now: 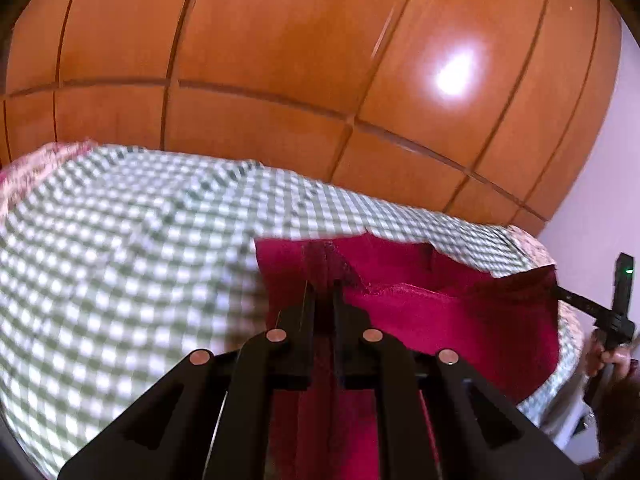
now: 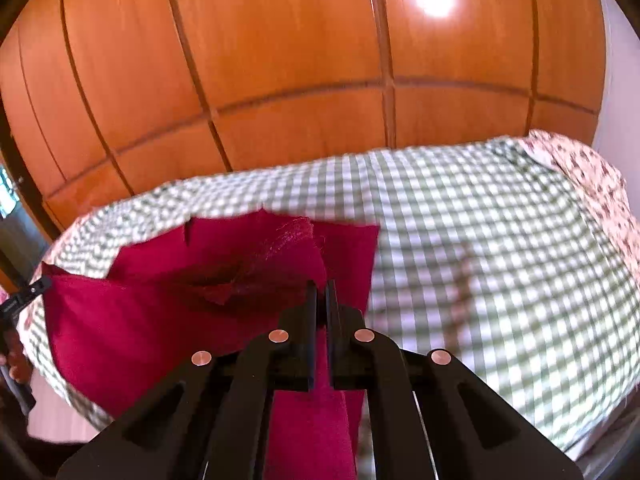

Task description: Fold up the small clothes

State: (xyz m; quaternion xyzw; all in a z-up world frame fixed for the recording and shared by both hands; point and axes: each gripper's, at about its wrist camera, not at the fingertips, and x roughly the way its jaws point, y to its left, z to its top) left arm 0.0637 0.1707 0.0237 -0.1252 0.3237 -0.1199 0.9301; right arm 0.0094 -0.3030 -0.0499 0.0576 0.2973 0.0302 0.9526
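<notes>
A small crimson garment hangs stretched between both grippers above a green-and-white checked bedcover. My left gripper is shut on one edge of the cloth, which runs down between its fingers. In the left wrist view the right gripper pinches the garment's far right corner. In the right wrist view my right gripper is shut on the crimson garment, and the left gripper holds its far left corner. The checked bedcover lies below.
A glossy orange wooden wardrobe with panel lines fills the background in both views. A floral cloth lies at the bed's far edge. A pale wall stands to the right, and a person's hand grips the right gripper's handle.
</notes>
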